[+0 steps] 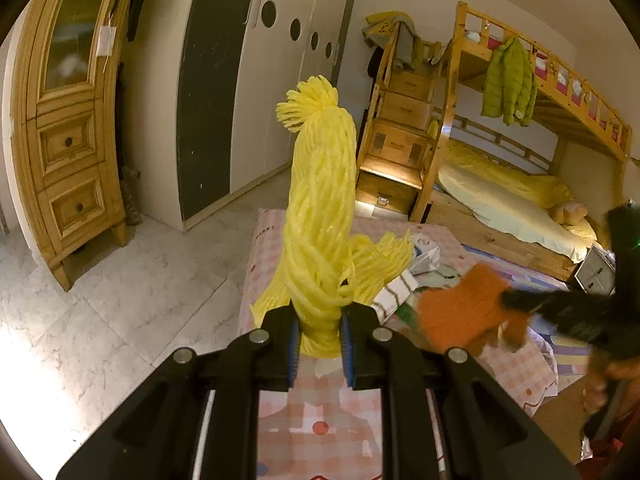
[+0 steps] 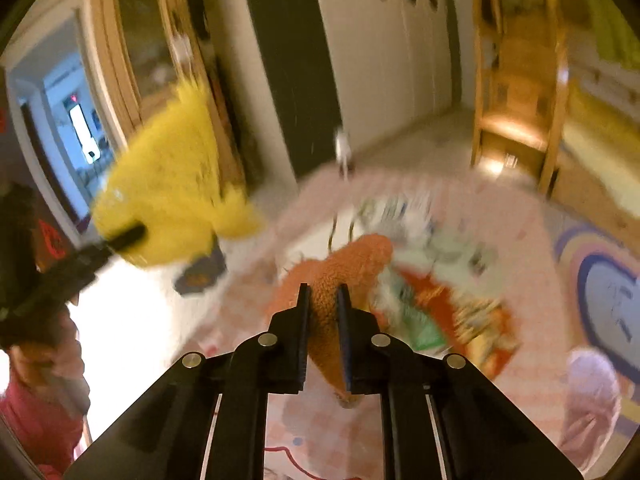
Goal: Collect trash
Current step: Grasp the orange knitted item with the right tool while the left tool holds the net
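Note:
My left gripper (image 1: 319,330) is shut on a yellow foam net sleeve (image 1: 326,208) that stands upright between the blue pads, above a pink checked cloth (image 1: 320,408). My right gripper (image 2: 323,310) is shut on an orange foam net sleeve (image 2: 344,268). In the left wrist view the orange sleeve (image 1: 464,304) and the right gripper (image 1: 516,300) sit at the right. In the right wrist view, which is blurred, the yellow sleeve (image 2: 168,196) and the left gripper (image 2: 128,238) are at the left. More wrappers (image 2: 436,300) lie on the cloth.
A wooden cabinet (image 1: 68,128) stands at the left, a white wardrobe (image 1: 248,80) behind, a wooden bunk bed (image 1: 520,152) with stair drawers at the right. Marble floor (image 1: 120,280) lies left of the cloth. A colourful mat (image 2: 600,292) is at the right.

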A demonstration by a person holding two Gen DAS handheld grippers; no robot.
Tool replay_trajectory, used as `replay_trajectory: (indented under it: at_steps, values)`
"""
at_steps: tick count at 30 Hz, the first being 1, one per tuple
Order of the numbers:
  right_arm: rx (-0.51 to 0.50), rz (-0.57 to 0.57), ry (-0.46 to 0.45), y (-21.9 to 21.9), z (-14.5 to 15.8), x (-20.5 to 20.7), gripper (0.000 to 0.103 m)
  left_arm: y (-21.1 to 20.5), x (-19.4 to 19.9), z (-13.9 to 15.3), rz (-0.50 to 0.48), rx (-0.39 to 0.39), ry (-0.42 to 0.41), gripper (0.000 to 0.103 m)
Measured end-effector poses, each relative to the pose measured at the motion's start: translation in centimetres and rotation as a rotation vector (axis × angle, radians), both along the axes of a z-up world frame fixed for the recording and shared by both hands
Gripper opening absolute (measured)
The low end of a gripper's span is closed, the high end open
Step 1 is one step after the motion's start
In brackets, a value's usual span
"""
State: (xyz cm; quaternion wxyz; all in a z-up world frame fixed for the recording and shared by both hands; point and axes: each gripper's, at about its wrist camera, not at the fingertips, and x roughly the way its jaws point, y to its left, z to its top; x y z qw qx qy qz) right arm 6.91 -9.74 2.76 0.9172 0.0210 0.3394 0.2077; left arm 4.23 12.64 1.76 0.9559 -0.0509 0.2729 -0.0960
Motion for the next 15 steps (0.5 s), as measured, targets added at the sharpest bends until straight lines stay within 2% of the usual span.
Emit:
replay_trajectory:
  at_steps: [3, 6, 10, 15]
  values:
    - [0.005, -0.032, -0.064, -2.1, 2.5, -2.1, 0.013, -1.0, -0.5, 0.9, -0.018, 0.0, -0.022, 0.014]
    - [0.013, -0.073, -0.088, -4.4, 3.5, -3.7, 0.013, -2.6, -0.7, 1.6, -0.052, -0.004, -0.032, 0.014]
    - [-0.04, -0.158, -0.097, -6.6, 3.1, -5.0, 0.013, -4.7, -0.9, 2.0, -0.111, -0.025, -0.029, 0.014]
    - [-0.038, -0.26, -0.067, -10.3, 1.6, -6.5, 0.013, -8.7, -1.3, 2.6, -0.221, -0.026, -0.039, 0.014]
